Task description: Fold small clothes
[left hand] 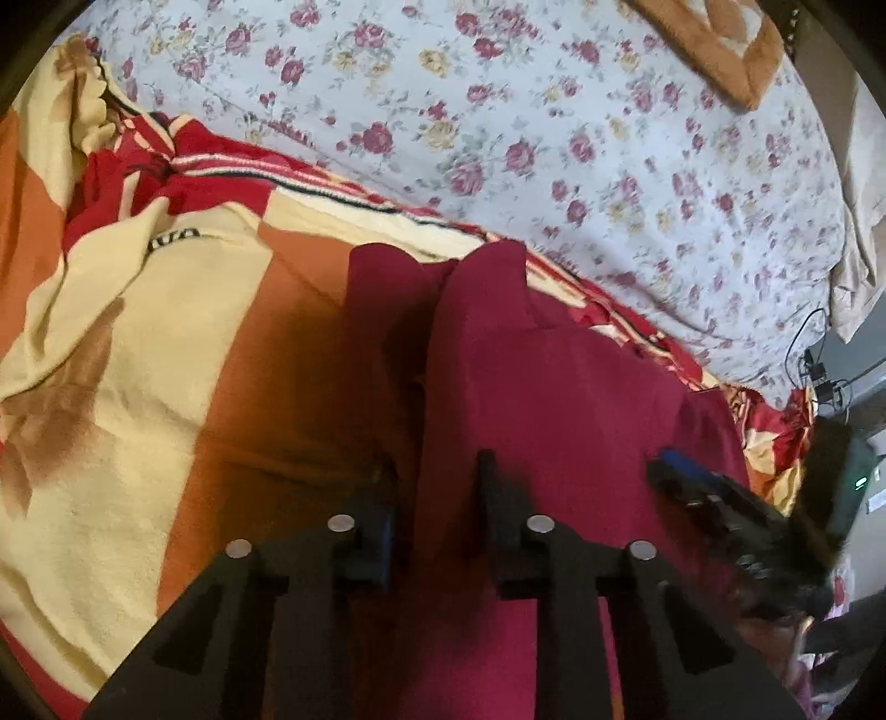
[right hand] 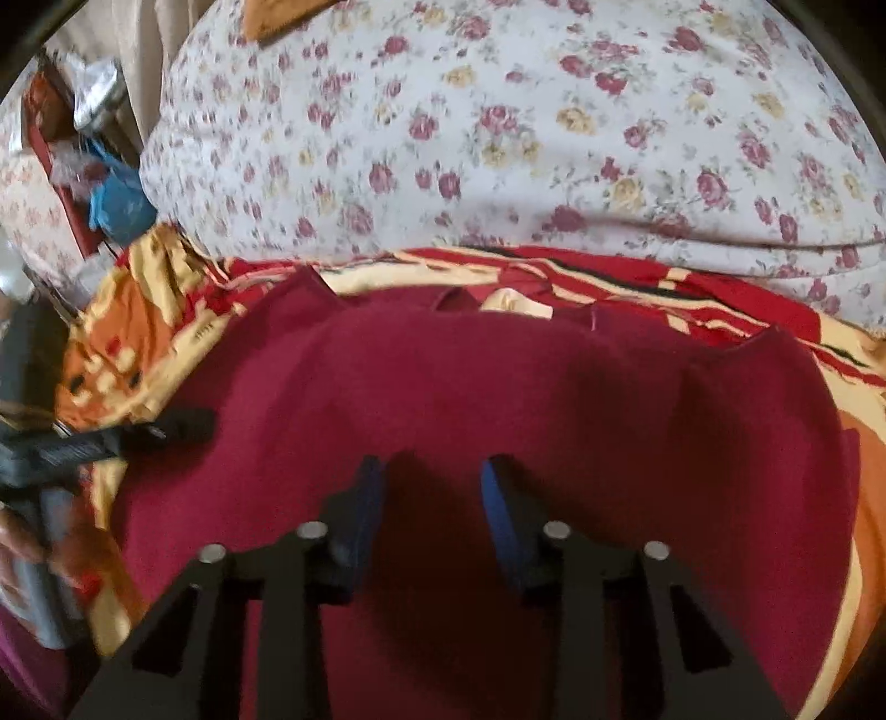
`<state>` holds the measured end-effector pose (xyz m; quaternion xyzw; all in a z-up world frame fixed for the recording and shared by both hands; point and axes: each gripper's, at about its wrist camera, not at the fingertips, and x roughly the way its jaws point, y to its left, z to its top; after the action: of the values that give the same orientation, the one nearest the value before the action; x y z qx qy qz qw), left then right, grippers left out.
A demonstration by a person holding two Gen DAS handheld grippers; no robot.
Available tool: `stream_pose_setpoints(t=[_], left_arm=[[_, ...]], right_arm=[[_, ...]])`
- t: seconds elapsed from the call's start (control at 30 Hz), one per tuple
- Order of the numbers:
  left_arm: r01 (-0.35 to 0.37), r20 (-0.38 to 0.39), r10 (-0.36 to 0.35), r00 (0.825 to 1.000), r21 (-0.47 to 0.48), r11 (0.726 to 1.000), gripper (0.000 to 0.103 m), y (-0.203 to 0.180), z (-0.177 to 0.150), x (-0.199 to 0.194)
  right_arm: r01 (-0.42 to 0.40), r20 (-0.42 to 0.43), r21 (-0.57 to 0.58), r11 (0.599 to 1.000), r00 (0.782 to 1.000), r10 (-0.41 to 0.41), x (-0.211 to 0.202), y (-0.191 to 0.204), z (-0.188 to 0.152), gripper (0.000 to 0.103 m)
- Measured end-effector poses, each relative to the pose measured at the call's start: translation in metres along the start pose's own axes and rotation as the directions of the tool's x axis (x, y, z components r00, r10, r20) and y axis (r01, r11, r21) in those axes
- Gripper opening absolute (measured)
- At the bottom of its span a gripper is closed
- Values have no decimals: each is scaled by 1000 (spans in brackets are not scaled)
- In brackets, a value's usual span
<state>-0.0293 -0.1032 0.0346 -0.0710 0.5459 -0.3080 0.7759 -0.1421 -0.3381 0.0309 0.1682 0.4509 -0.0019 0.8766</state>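
Observation:
A dark red small garment [right hand: 498, 382] lies spread on a patterned blanket on the bed; it also shows in the left wrist view [left hand: 554, 387], with its left side folded over. My left gripper [left hand: 437, 465] is open, its jaws straddling the garment's left edge just above the cloth. My right gripper [right hand: 434, 471] is open over the middle of the garment's near part, holding nothing. The right gripper's fingers [left hand: 692, 482] show at the right of the left wrist view, and the left gripper's fingers [right hand: 160, 429] show at the left of the right wrist view.
The blanket [left hand: 166, 343] is cream, orange and red. Beyond it lies a white floral bedsheet [left hand: 554, 138] with a brown cushion [left hand: 714, 44] at the far end. Cables [left hand: 819, 371] hang off the bed's right side. Clutter with a blue bag [right hand: 116, 194] sits at the far left.

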Motion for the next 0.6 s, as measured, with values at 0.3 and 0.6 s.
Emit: stream_pose_setpoints(t=[0.3,0.6], left_arm=[[133,75,-140,987,97,986,7,-61,-1,-49],[173,-39,-169,985,292,941,7,-176,-19,-6]], right_arm=[[-71,18,61,996,997,70,0,-14,0,37],[-426,255,544,723,905,342,-32,-101,-24,57]])
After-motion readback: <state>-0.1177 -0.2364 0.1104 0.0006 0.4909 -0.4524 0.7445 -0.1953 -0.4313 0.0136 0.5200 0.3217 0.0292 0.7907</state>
